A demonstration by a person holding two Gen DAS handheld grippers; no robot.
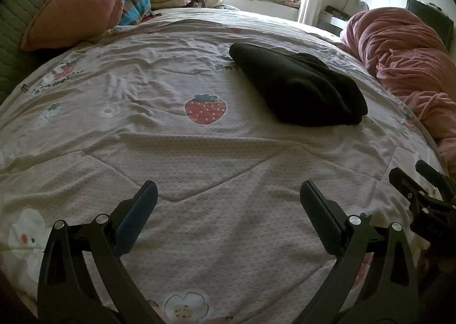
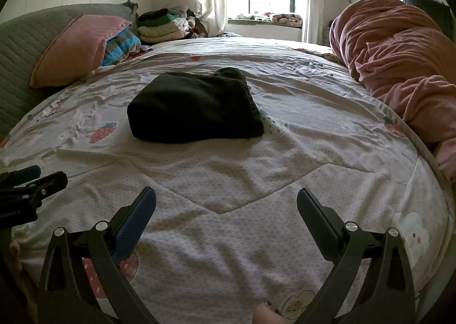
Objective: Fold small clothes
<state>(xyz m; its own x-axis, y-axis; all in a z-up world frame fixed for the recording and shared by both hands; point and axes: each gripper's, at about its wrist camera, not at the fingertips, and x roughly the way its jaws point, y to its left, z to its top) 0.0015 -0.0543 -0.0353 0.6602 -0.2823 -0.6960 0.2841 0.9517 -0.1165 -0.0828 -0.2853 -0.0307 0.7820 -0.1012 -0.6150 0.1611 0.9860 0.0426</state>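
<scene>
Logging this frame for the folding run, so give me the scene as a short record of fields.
surface: bed with strawberry-print cover
garment: black cloth, folded into a compact bundle, lying mid-bed
left claw: open, holding nothing, low over the cover, short of the cloth
right claw: open, holding nothing, short of the cloth
contact: neither claw touches the cloth
pillow: pink, at the head end
duvet: pink, bunched along the right edge
stack: folded clothes, near the window

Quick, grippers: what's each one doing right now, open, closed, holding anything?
Left gripper: open, empty, above the bedspread.
Right gripper: open, empty; the folded black garment lies ahead, untouched.
</scene>
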